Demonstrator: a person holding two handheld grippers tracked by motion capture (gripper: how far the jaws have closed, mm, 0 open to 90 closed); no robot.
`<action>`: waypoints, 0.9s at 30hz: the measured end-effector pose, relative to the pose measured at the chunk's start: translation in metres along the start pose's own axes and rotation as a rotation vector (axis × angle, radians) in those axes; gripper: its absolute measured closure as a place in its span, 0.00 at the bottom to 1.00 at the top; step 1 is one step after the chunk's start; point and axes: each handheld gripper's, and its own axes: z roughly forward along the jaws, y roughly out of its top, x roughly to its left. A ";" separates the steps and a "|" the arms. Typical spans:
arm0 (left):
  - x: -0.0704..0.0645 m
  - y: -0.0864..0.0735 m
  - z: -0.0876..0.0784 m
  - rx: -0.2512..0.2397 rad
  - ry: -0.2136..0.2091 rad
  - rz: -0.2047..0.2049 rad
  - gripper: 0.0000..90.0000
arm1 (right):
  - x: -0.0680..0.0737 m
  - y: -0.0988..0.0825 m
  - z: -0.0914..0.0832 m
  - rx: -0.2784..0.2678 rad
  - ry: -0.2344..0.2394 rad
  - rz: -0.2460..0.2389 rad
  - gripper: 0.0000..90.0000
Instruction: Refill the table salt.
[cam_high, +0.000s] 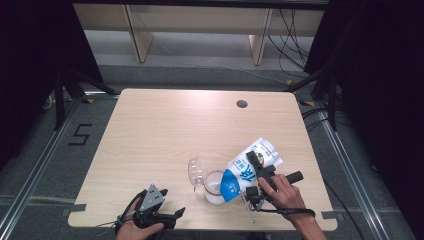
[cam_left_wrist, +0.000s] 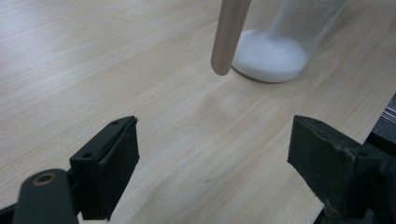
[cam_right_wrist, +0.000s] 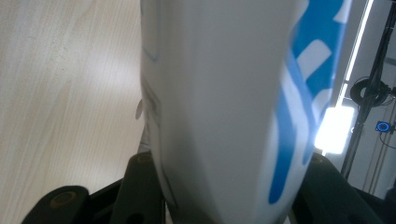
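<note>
From up high we've got a light wood table (cam_high: 165, 130) with a small round hole (cam_high: 242, 104) near the far edge, grey floor and dark curtains around it. Our right gripper (cam_high: 260, 176) clamps a blue-and-white bag (cam_high: 250, 167), tipped mouth-down over a clear cup (cam_high: 214, 187) with white powder in it. A clear lid (cam_high: 195, 172) stands just beside the cup. The left gripper (cam_high: 165, 202) rests near the front edge.

Left gripper view: jaws spread wide with nothing between, bare table underneath, cup (cam_left_wrist: 280, 44) beyond, and a blurry tan rod (cam_left_wrist: 229, 35) in front of it.

Right gripper view: the bag (cam_right_wrist: 224, 107) sits pinched between both jaws, blocking most of the table (cam_right_wrist: 60, 93).
</note>
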 end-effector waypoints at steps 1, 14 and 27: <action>0.000 0.000 0.000 0.003 0.003 0.003 0.18 | 0.004 -0.001 0.000 0.006 0.003 0.049 0.68; 0.001 0.000 0.000 0.007 0.004 0.007 0.18 | 0.002 -0.001 0.000 0.008 0.006 0.032 0.69; -0.001 0.000 0.001 -0.011 -0.004 -0.014 0.18 | 0.002 -0.002 -0.001 0.022 0.011 0.037 0.70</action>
